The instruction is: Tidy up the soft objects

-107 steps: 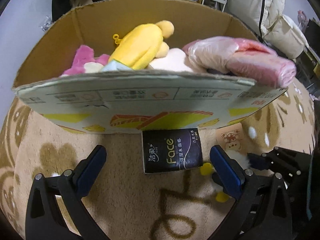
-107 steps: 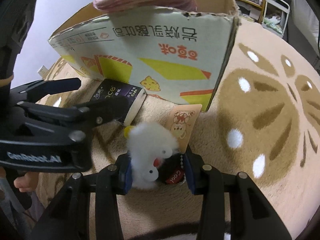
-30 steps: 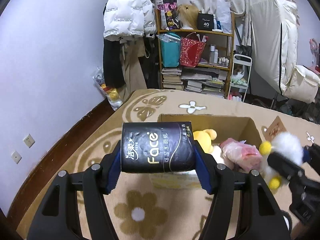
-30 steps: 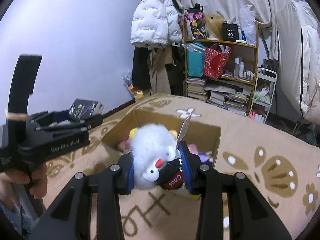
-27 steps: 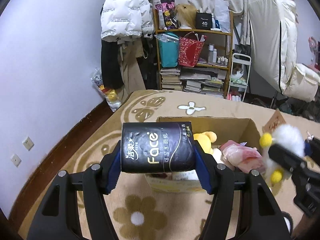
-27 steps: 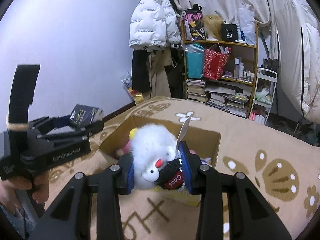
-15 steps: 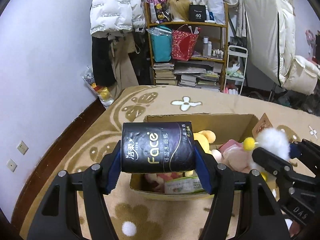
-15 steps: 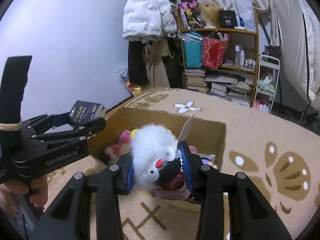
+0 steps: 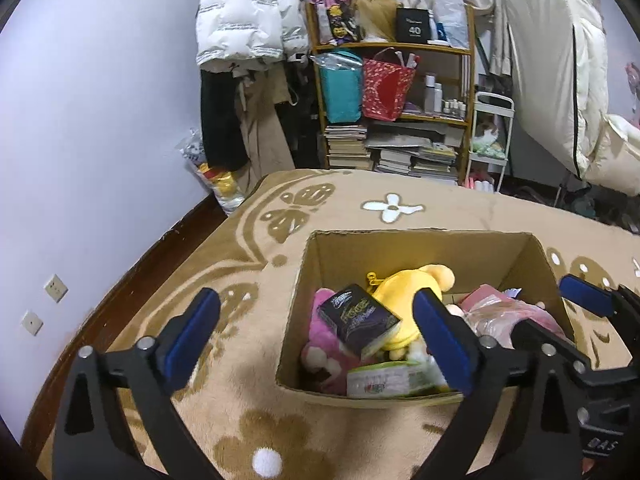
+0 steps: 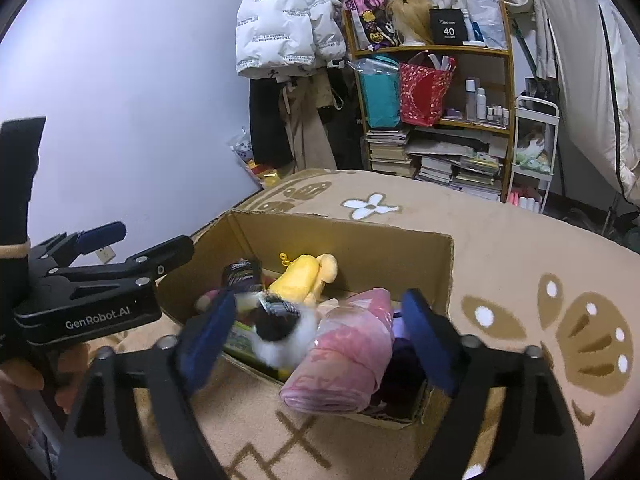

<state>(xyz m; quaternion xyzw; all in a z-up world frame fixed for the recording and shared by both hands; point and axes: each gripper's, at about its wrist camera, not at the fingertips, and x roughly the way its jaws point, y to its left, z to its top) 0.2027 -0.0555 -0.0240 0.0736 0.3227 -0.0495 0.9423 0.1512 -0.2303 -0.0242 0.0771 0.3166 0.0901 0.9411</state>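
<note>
An open cardboard box (image 9: 420, 244) stands on the beige rug. The black "Face" tissue pack (image 9: 359, 321) lies tilted inside it on a pink plush (image 9: 324, 344), beside a yellow plush (image 9: 404, 296). My left gripper (image 9: 316, 336) is open and empty above the box's near left corner. In the right wrist view, the white fluffy plush (image 10: 280, 334) is blurred, dropping into the box (image 10: 344, 236) next to a pink wrapped bundle (image 10: 344, 354). My right gripper (image 10: 316, 334) is open above the box's near edge. The tissue pack (image 10: 240, 276) shows behind it.
A green packet (image 9: 392, 378) lies against the box's near wall. A shelf with bags and books (image 9: 396, 92) and hanging coats (image 9: 248, 40) stand at the back. The rug (image 9: 240, 264) meets a dark wood floor strip and wall at left.
Both grippers have opened. The tissue pack has dropped from my left gripper into the box, and the white plush has left my right gripper and is falling into the box.
</note>
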